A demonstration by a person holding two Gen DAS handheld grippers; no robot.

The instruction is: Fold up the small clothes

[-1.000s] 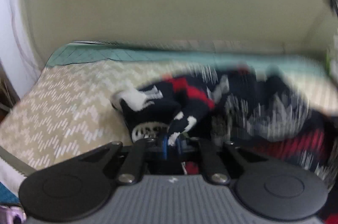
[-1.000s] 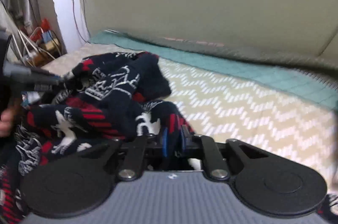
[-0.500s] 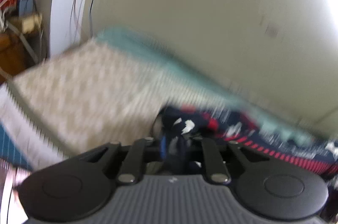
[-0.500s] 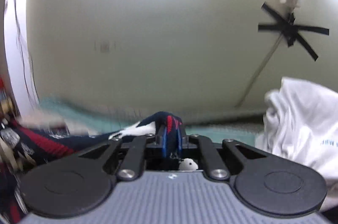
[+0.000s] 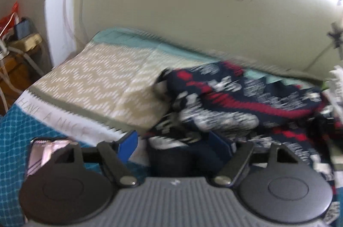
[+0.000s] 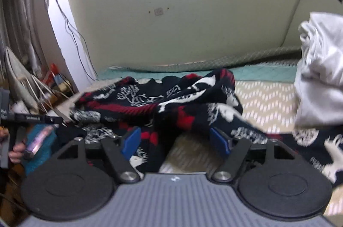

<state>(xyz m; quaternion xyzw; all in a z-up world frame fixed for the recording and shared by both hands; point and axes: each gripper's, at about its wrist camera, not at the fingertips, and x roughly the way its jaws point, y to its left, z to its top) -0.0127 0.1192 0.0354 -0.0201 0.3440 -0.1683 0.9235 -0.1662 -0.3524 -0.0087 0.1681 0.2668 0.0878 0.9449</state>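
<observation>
A dark navy knit sweater (image 5: pixel 231 102) with red stripes and white patterns lies crumpled on the bed (image 5: pixel 103 77). It also shows in the right wrist view (image 6: pixel 171 102), spread across the bed (image 6: pixel 268 102). My left gripper (image 5: pixel 175 143) is open, its blue pads apart at the sweater's near edge, with cloth lying between them. My right gripper (image 6: pixel 178 139) is open too, with the sweater's near edge just beyond the pads. In the right wrist view the left gripper (image 6: pixel 30 117) shows at the far left.
A white garment (image 6: pixel 319 77) is piled at the bed's right side. The bed has a beige zigzag cover and a teal strip by the wall (image 6: pixel 193 2). Cluttered furniture and cables (image 6: pixel 42 81) stand to the left. A teal cloth (image 5: pixel 15 141) lies by the bed's near corner.
Both grippers were shut on the sweater and lifted it up and out. Now both have opened and the sweater lies dropped on the bed.
</observation>
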